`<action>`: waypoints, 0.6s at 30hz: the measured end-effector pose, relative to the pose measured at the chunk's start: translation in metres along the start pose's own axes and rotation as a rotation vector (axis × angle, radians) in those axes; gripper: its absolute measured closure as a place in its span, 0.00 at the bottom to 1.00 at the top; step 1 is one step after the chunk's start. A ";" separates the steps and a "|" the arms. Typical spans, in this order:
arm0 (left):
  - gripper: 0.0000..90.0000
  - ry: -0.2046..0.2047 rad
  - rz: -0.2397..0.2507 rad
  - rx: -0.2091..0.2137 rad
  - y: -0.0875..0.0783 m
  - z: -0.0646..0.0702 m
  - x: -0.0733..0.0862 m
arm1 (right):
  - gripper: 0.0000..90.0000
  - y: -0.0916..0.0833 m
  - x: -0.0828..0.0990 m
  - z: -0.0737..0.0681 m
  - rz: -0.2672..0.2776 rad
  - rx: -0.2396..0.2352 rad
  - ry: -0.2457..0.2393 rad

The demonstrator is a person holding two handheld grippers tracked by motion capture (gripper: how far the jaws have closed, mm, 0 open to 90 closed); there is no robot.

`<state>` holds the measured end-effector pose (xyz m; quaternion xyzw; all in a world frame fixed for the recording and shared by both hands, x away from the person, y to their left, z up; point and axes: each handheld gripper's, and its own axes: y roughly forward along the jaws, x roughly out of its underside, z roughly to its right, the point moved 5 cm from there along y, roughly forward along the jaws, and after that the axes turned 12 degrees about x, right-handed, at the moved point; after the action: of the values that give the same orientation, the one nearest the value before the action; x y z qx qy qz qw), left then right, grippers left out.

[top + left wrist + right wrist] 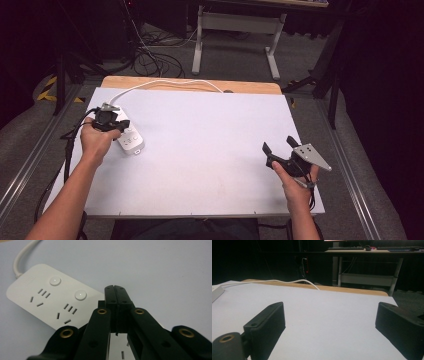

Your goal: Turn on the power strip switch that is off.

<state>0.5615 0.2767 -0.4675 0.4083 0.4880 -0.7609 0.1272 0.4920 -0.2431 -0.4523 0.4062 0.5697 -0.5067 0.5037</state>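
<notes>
1. While the left gripper [115, 288], jaws pressed together on nothing, hovers over the power strip [50, 300] at the table's [210, 150] left edge, it may miss a button (contact unclear, perhaps none)
2. Pushing off-centre could slide the strip; the right gripper [279, 145], spread wide, rests well apart and steadies nothing

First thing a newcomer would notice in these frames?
Probably the white power strip at the left edge of the white table, its white cable running off the far side. The left gripper hangs right over it, jaws shut with nothing between them, tips near the round buttons. The right gripper sits apart at the right edge, jaws wide open over bare surface.
</notes>
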 end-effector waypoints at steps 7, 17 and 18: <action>1.00 -0.018 0.108 0.016 -0.029 0.006 0.001 | 0.11 0.000 0.000 0.000 -0.001 0.000 -0.001; 1.00 -0.009 0.211 -0.006 -0.047 0.014 0.002 | 0.11 0.000 0.000 0.000 0.000 -0.001 0.000; 1.00 -0.004 0.219 -0.018 -0.047 0.014 0.002 | 0.11 0.000 0.000 0.000 0.000 -0.002 0.000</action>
<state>0.5252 0.2882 -0.4360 0.4567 0.4470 -0.7388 0.2141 0.4923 -0.2430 -0.4520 0.4056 0.5703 -0.5062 0.5040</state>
